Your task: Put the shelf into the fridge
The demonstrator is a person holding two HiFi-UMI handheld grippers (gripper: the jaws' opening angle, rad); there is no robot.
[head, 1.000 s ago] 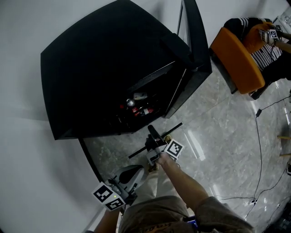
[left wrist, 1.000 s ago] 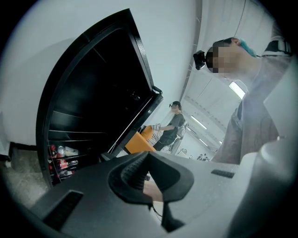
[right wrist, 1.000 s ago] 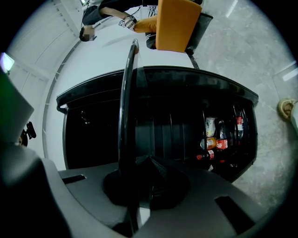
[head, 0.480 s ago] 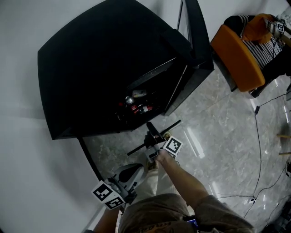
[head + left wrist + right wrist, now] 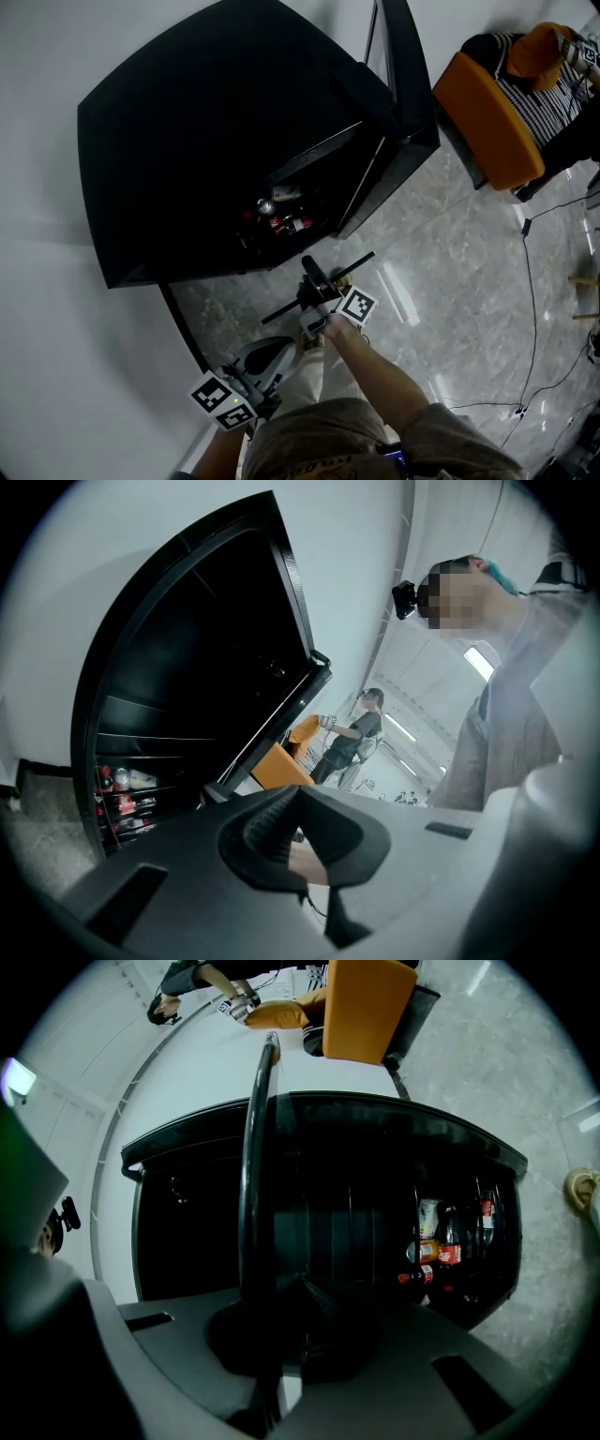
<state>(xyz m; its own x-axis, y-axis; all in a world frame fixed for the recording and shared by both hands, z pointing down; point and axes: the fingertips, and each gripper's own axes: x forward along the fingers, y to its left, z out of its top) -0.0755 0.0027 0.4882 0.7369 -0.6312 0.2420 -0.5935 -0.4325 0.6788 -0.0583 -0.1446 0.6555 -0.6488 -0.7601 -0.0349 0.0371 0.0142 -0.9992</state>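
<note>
The black fridge stands open, its door swung to the right, with bottles and cans on its lower racks. My right gripper is shut on the shelf, a glass pane in a black frame that shows edge-on as a dark bar just in front of the opening. In the right gripper view the shelf's rim rises from the jaws of the right gripper, and the fridge and drinks show through the glass. My left gripper hangs low by my leg, shut and holding nothing.
An orange chair with a person in a striped top is at the far right. Cables trail over the marble floor on the right. A white wall runs along the left. Another person stands in the background.
My right gripper and the shelf have edged slightly nearer the fridge opening. The left gripper has stayed where it was.
</note>
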